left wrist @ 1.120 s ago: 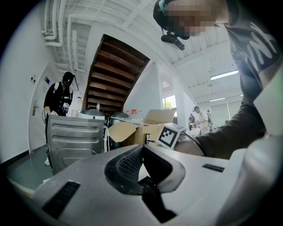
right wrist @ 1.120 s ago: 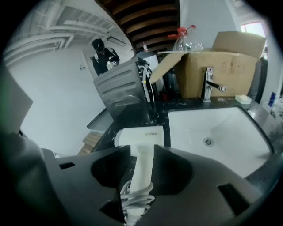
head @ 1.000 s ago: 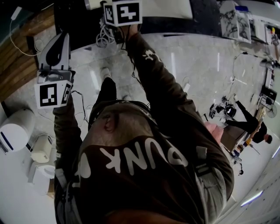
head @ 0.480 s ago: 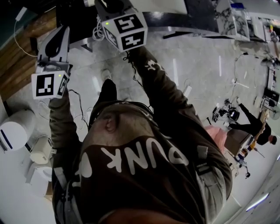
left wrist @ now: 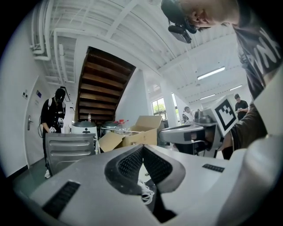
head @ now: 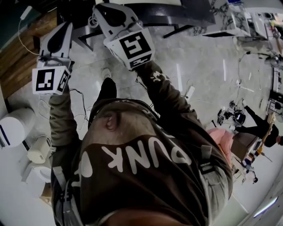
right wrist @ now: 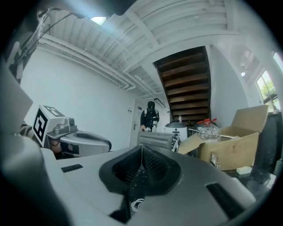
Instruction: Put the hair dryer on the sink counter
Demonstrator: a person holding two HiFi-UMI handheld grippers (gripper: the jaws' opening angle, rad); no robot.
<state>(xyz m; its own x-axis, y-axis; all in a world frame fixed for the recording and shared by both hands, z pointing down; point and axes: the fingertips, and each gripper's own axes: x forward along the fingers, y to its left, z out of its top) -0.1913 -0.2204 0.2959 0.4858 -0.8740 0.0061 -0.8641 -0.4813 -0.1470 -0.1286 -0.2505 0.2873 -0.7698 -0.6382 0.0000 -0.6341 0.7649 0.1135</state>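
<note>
No hair dryer and no sink counter show in any view. In the head view my left gripper (head: 62,31) is held out level at the upper left, its marker cube toward me. My right gripper (head: 101,9) is beside it, further right, with its cube tilted. The left gripper view shows the left gripper (left wrist: 142,148) with pads meeting and nothing between them. In the right gripper view the right gripper (right wrist: 141,148) has just been closing; its pads now touch with nothing between them. Each camera also catches the other gripper (left wrist: 168,134) (right wrist: 104,145) alongside.
Ahead stand an open cardboard box (left wrist: 132,134), a grey metal chair back (left wrist: 70,148) and a white cooker (left wrist: 84,128), under a wooden staircase (left wrist: 104,84). A person in black (left wrist: 53,112) stands by a door. White appliances (head: 15,126) and cables lie on the floor.
My right gripper has risen toward the head camera, swung left and rolled, so its jaws now show. The left gripper has risen a little. The floor view has shifted.
</note>
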